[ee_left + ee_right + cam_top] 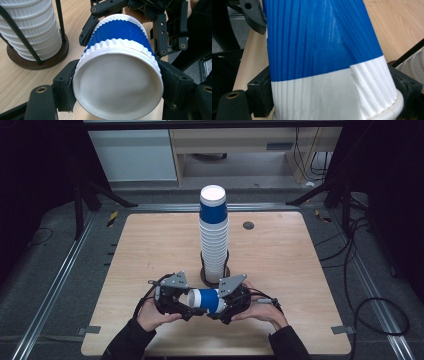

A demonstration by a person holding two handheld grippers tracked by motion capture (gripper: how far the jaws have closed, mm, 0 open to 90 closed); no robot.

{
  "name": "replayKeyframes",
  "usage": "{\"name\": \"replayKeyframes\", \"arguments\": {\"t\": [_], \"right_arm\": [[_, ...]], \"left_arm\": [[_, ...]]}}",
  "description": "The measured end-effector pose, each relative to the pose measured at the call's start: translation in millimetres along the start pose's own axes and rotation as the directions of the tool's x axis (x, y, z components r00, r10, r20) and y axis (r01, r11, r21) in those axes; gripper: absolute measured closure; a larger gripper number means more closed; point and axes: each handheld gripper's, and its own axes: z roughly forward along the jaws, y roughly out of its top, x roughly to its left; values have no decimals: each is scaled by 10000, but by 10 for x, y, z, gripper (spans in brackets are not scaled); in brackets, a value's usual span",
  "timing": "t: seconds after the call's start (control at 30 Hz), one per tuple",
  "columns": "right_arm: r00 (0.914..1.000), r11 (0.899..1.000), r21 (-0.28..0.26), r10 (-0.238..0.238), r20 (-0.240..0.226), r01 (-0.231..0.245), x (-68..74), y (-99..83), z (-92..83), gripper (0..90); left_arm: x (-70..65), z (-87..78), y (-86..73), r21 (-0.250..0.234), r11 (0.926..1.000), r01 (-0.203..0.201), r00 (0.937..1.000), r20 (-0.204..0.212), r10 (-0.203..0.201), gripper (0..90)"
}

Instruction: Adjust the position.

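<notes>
A blue paper cup with white bands [206, 301] lies on its side just above the table's near edge, held between both grippers. My left gripper [192, 303] is shut on its closed base end, and the left gripper view shows the white bottom of the cup [117, 82] wedged between the two black pads of that gripper [117, 93]. My right gripper [223, 303] has its jaws around the wider rim end. In the right gripper view the cup's ribbed wall [324, 62] runs up between its jaws [332, 100], with a pad against each side.
Just behind the grippers stands a tall stack of the same cups [214, 235] in a black wire holder with a dark round base [37, 62]. The wooden table [150, 250] has a small round grommet [248, 225] at the far right. Dark frames and cables surround the table.
</notes>
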Motion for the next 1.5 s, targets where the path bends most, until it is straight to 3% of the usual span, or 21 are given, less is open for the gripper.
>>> {"name": "replayKeyframes", "arguments": {"t": [0.27,0.47,0.7,0.83,1.0,1.2,1.5], "right_arm": [[9991,9972,-637,412,132,-402,-44,7,-120,85],[9951,9853,-1443,961,229,-918,-115,-11,-301,82],[9920,9763,-1809,1246,194,-1191,-154,-46,-406,78],[9894,9681,-2068,1451,19,-1416,-173,-61,-443,75],[9861,9586,-2315,1592,-481,-1660,-172,-64,-428,73],[9802,9487,-2541,1647,-1103,-1880,-159,-61,-401,73],[9763,9560,-2325,1435,-1621,-1791,-116,-52,-310,77]], "left_arm": [[17,-120,8,-495,9988,-26,10000,-53,24,262],[71,-226,-10,-890,9960,-41,9993,-366,8,263],[133,-348,-30,-1447,9894,71,9987,-483,-142,264],[146,-412,-35,-1885,9821,2,9984,-547,-107,265],[91,-390,-17,-2319,9725,-210,9996,-222,163,265],[34,-320,1,-2300,9726,-333,9991,174,384,265],[-36,-201,11,-2005,9779,-596,9957,582,726,265]]}}
